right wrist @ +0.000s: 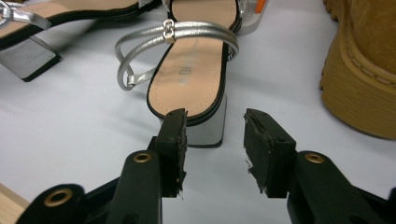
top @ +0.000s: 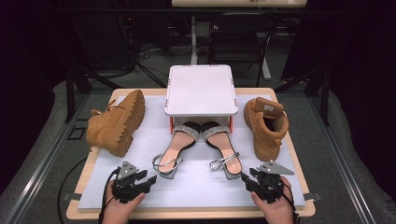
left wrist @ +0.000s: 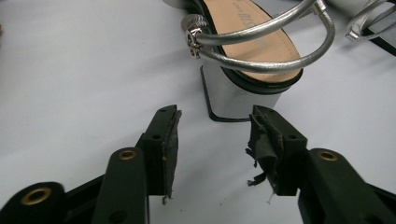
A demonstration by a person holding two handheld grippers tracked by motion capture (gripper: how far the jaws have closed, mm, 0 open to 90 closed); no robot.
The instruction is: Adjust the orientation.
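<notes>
High view: two silver block-heel sandals lie side by side on the white mat, toes tucked under the white raised shelf (top: 201, 90), heels pointing near, toward the person. The left gripper (top: 150, 179) sits just near-left of the left sandal (top: 173, 150); the right gripper (top: 244, 178) sits just near-right of the right sandal (top: 223, 147). Tan boots flank the pair, well apart from both hands.

Left gripper view: jaws stand apart with nothing between them; the left sandal's silver heel block (left wrist: 243, 95) lies straight ahead, slightly right of the gap.

Right gripper view: jaws likewise apart and empty; the right sandal's heel block (right wrist: 210, 128) lies just beyond, slightly left of centre, its long axis running away from the fingers.
</notes>
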